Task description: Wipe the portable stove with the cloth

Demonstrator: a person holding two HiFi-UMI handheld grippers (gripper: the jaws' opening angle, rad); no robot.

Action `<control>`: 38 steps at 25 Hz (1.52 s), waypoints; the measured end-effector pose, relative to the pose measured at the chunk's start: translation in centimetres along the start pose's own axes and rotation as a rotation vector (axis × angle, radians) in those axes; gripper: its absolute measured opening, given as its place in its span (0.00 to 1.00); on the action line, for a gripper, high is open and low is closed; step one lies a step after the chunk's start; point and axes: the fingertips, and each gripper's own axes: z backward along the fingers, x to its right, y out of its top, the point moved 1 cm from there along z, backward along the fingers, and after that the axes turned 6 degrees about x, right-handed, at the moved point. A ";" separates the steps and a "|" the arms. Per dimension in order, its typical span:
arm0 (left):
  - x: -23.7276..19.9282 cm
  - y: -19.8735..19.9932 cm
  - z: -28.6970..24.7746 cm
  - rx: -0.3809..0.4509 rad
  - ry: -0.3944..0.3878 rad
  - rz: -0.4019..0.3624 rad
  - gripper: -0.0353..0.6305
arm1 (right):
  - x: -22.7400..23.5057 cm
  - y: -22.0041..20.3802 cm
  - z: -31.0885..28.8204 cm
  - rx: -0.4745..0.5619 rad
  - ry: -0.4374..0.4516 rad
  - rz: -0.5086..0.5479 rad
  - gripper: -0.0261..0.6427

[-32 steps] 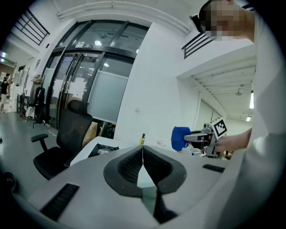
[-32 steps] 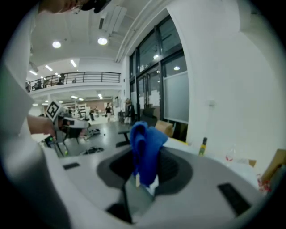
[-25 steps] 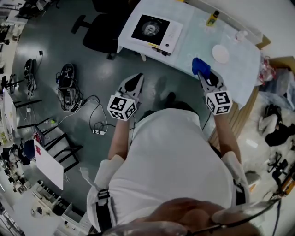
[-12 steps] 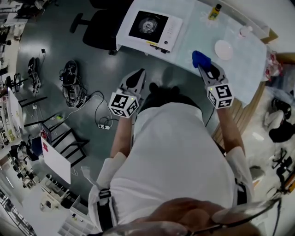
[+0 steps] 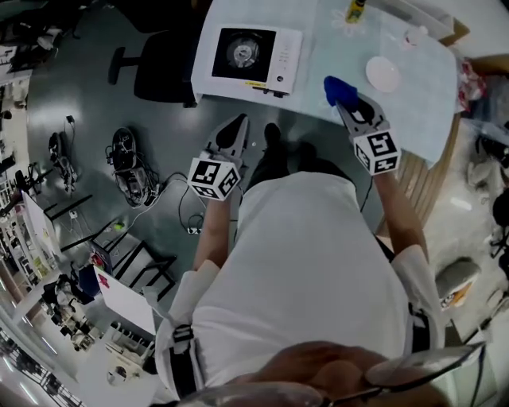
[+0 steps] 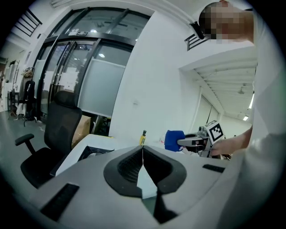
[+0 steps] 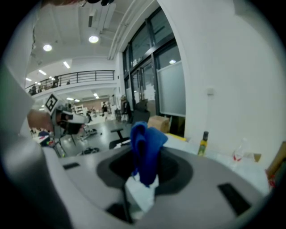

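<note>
The portable stove is white with a black burner top and sits on the left end of the table; in the left gripper view the stove shows low at left. My right gripper is shut on a blue cloth and hangs over the table's near edge, right of the stove. From the right gripper view the cloth stands up between the jaws. My left gripper is shut with nothing in it, over the floor short of the table. The left gripper view shows the right gripper with the cloth.
A white plate and a small yellow bottle stand on the table behind the right gripper. A black office chair sits left of the stove. Cables and gear lie on the floor at left.
The view has shifted so the table and stove sit nearer. Both grippers have moved forward toward the table, the right one still holding the cloth.
</note>
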 end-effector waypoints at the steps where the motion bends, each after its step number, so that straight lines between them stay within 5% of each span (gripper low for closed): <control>1: -0.5 0.1 -0.5 -0.008 -0.013 -0.004 0.10 | 0.2 0.0 -0.5 -0.001 -0.008 -0.003 0.22; 20: -7.2 -3.1 -7.8 -0.179 -0.216 -0.047 0.10 | 4.9 -5.6 -11.7 -0.063 -0.132 -0.091 0.23; 38: -8.0 -6.0 -10.7 -0.300 -0.268 -0.015 0.10 | 11.0 -13.1 -22.7 -0.128 -0.120 -0.085 0.24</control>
